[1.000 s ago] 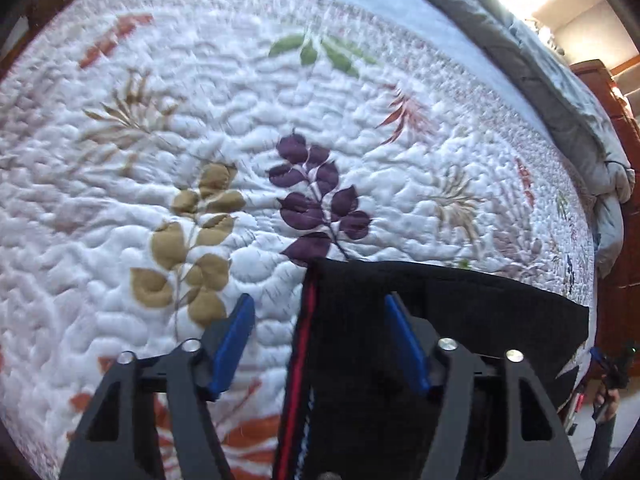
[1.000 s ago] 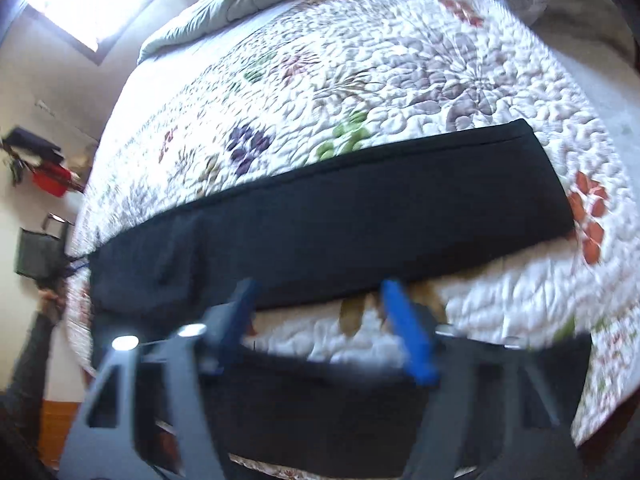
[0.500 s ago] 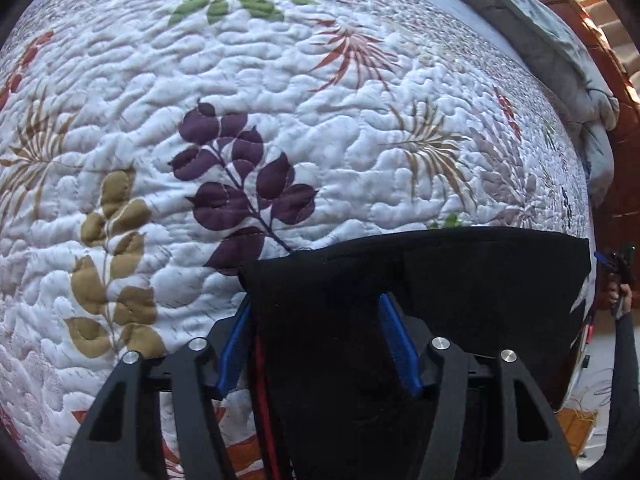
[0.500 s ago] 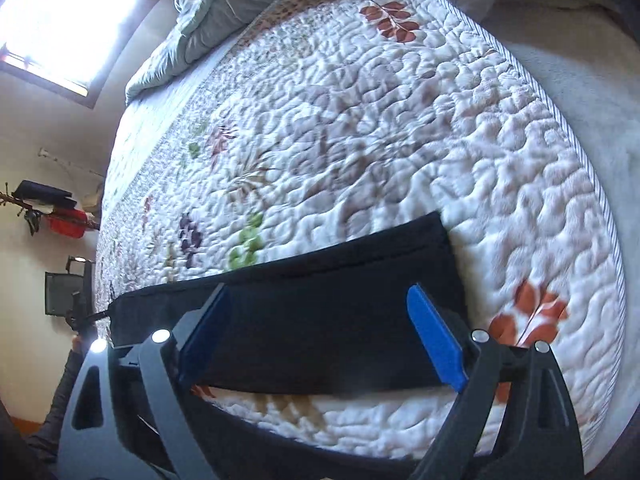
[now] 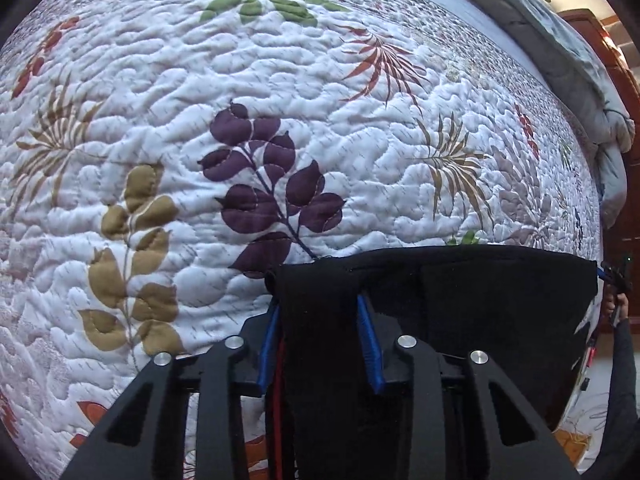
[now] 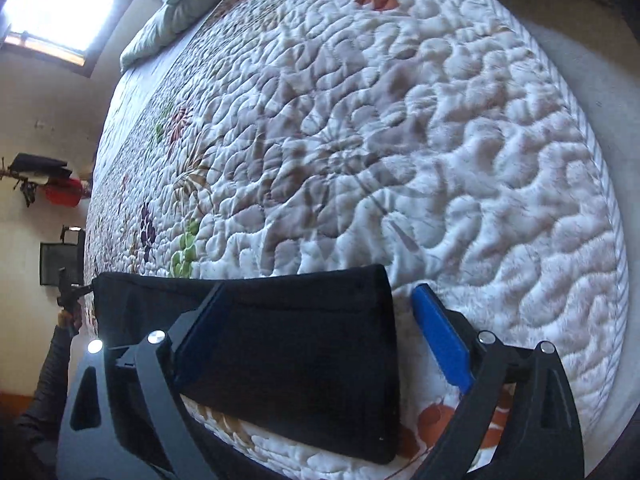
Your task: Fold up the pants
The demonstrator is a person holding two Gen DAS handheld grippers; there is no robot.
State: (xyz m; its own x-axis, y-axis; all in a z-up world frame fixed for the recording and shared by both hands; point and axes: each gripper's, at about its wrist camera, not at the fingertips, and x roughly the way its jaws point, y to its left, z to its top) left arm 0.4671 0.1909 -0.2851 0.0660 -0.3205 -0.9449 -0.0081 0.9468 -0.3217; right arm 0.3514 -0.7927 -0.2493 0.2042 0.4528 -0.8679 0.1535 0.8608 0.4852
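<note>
On a quilted bedspread [image 5: 328,92], the left gripper [image 5: 320,336] has just been closing and now pinches one end of the black pants [image 6: 288,344]; the right gripper [image 6: 320,320], jaws opening wide, straddles the other end untouched, readying a fold.

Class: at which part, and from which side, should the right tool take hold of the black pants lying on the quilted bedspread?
Grip the black pants at the free end, where the layers stop in a straight edge beside the right tool's blue pad. Come steeply from above, straddling that edge, since the cloth lies flat on the quilted bedspread.
</note>
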